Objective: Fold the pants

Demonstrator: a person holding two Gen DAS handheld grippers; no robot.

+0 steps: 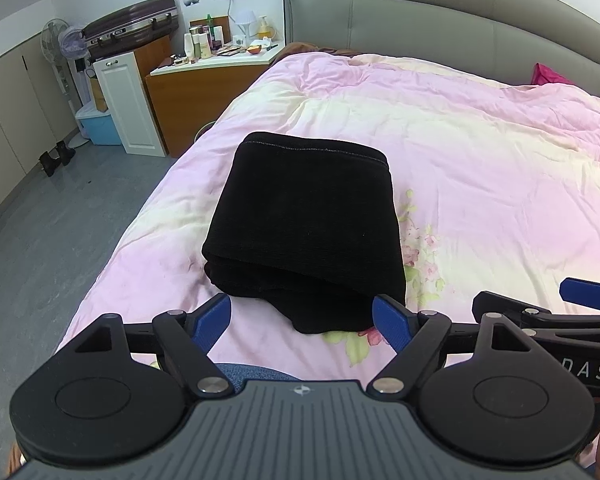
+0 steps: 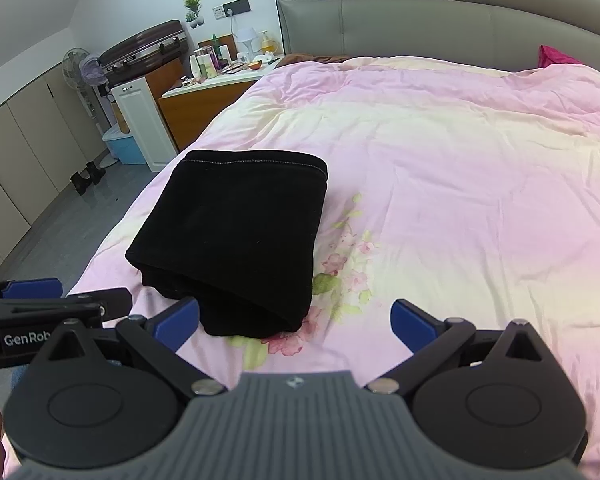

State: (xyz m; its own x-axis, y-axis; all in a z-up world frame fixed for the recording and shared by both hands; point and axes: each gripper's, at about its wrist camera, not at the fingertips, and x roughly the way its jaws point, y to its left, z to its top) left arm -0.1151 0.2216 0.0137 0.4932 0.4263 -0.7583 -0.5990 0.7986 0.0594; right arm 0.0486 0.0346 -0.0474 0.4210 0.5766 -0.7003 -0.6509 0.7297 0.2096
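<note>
The folded black pants (image 1: 306, 224) lie on the bed (image 1: 480, 168) just ahead of the left tool (image 1: 302, 316) and right tool (image 2: 296, 320), both spread apart and empty.

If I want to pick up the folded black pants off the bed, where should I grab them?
Probably the near folded edge of the black pants, where the stacked layers show. Come in low from the near side, one finger sliding under the bundle against the pink quilt, so all layers get pinched together. The left hand-held gripper is open and already lined up with that edge.
</note>
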